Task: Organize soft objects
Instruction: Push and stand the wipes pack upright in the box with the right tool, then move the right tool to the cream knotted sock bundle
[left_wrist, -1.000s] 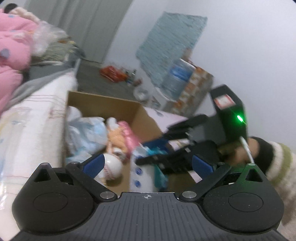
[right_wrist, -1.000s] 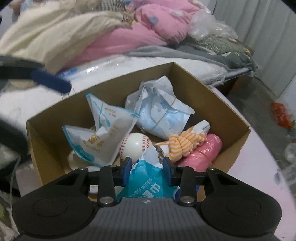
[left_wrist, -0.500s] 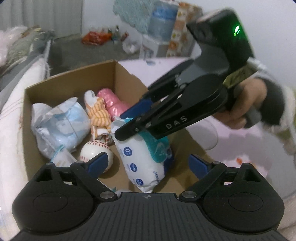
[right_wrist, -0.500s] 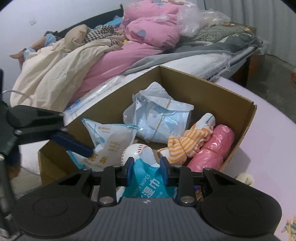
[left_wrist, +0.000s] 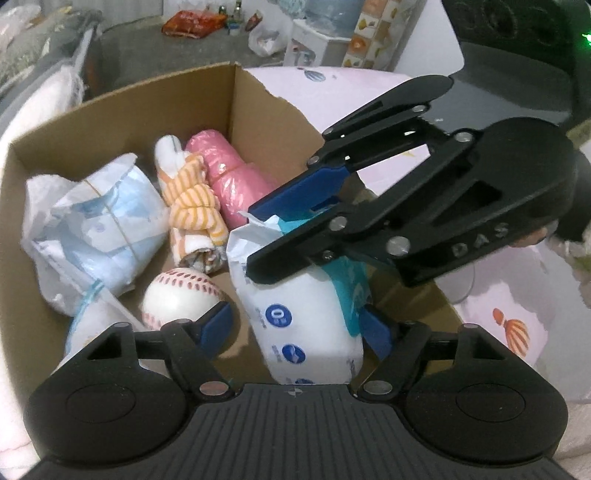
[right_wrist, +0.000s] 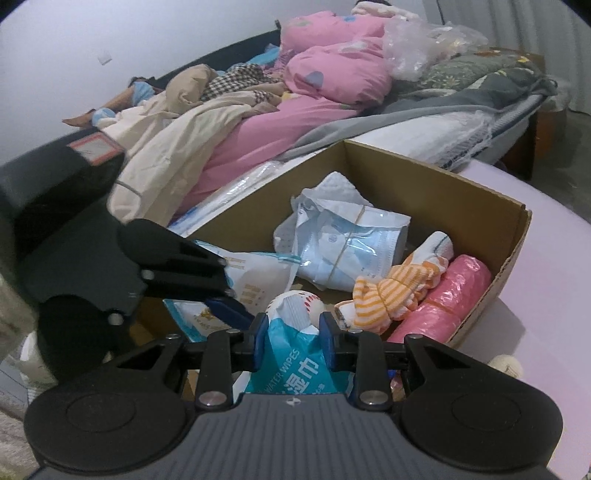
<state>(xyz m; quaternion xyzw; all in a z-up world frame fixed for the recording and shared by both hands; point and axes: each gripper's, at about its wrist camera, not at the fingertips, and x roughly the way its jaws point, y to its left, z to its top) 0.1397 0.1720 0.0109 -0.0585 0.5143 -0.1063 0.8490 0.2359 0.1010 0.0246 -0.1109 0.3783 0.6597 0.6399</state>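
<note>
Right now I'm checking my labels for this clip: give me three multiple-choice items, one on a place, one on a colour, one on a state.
1. Where does the baseball lie?
A. inside the cardboard box
B. on the bed
C. on the floor

2. What colour is the plastic-wrapped roll beside the striped sock bundle?
A. green
B. pink
C. black

3. What is the right gripper doing?
A. standing open and empty
B. clamped on the baseball
C. clamped on the wet wipes pack

Answers: 1 A, the ball sits among the items within the box walls. 2 B, the roll's wrap is pink in both views. 3 C, its blue pads pinch the pack's top.
</note>
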